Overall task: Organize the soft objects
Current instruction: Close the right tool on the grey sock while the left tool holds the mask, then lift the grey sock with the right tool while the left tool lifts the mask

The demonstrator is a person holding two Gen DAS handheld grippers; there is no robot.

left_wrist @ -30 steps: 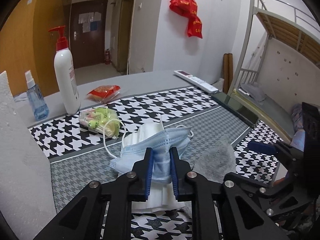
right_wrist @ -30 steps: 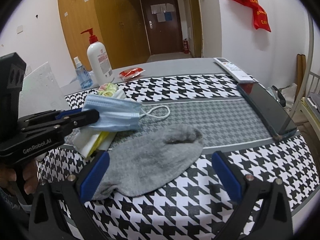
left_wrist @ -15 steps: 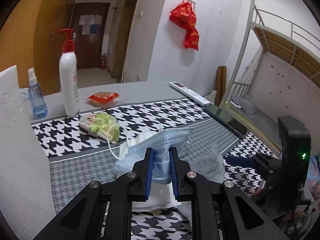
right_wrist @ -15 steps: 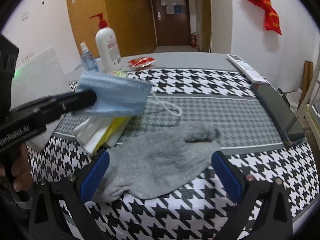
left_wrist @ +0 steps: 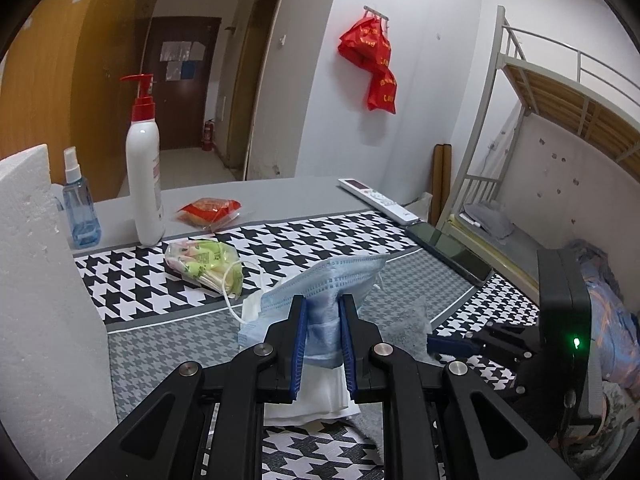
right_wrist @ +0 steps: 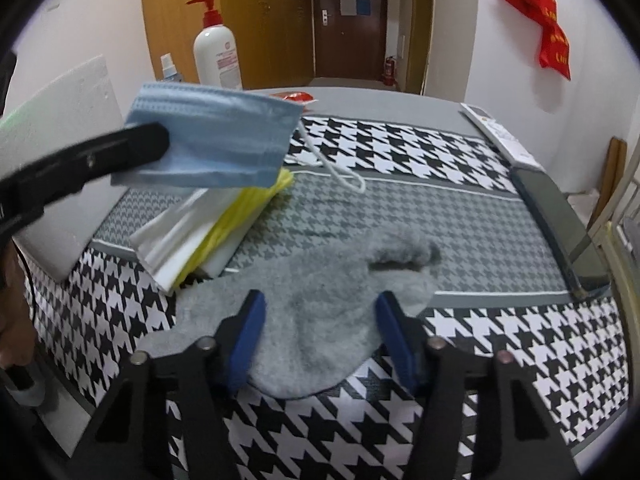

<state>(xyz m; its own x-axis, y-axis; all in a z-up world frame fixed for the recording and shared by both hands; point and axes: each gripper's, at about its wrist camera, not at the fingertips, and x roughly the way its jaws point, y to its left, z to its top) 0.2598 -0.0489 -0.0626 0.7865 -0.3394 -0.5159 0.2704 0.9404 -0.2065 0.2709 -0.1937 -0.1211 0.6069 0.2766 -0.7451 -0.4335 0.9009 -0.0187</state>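
Note:
A blue face mask (left_wrist: 324, 280) hangs in the air, and my left gripper (left_wrist: 323, 304) is shut on its folded middle. The right wrist view shows the same mask (right_wrist: 216, 140) raised above a stack of white and yellow cloths (right_wrist: 208, 232), its ear loop dangling. A grey sock (right_wrist: 340, 264) lies flat on the houndstooth table mat (right_wrist: 500, 352). My right gripper (right_wrist: 320, 300) is down over the sock's middle, jaws closing with the sock between them. The blue pads (right_wrist: 248, 328) stand at the fabric without bunching it.
A white pump bottle (left_wrist: 144, 184), a blue spray bottle (left_wrist: 80, 208) and a foam block (left_wrist: 36, 280) stand at the left. A green packet (left_wrist: 204, 264), a red packet (left_wrist: 208, 210), a remote (left_wrist: 376, 200) and a phone (right_wrist: 560, 224) lie on the table. A bunk bed stands at the right.
My left gripper has lifted the mask off the stack and holds it higher. My right gripper has come down onto the sock and its jaws have narrowed from wide apart.

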